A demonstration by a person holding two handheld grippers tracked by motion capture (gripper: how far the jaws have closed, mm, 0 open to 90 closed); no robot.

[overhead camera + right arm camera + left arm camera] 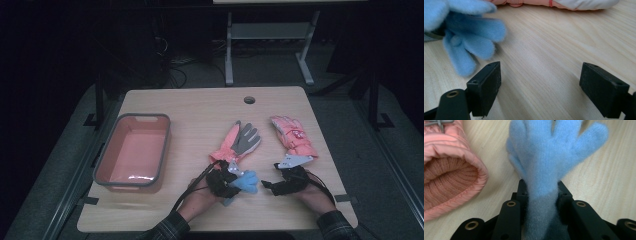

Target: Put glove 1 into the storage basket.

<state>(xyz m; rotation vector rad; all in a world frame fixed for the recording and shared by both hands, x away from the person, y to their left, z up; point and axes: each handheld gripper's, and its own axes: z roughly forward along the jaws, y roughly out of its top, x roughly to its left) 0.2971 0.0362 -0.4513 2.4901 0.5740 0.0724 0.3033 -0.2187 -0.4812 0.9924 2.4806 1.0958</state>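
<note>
A fluffy blue glove [246,182] lies near the table's front edge, fingers spread. My left gripper [541,192] is shut on its cuff, and the blue glove's [549,152] fingers fan out beyond the jaws. In the high view the left gripper [227,180] sits just left of the glove. My right gripper [267,186] rests to the glove's right, open with only bare wood between its jaws [540,80]. The blue glove's [469,32] fingers lie just ahead of its left jaw, apart from it.
A pink glove with a grey palm [235,142] lies behind the left gripper, its knit-lined cuff [449,177] close by. A second pink glove [292,135] lies behind the right gripper. A pink bin with a grey rim [142,116] stands at the left. A cable hole [249,99] sits at the back.
</note>
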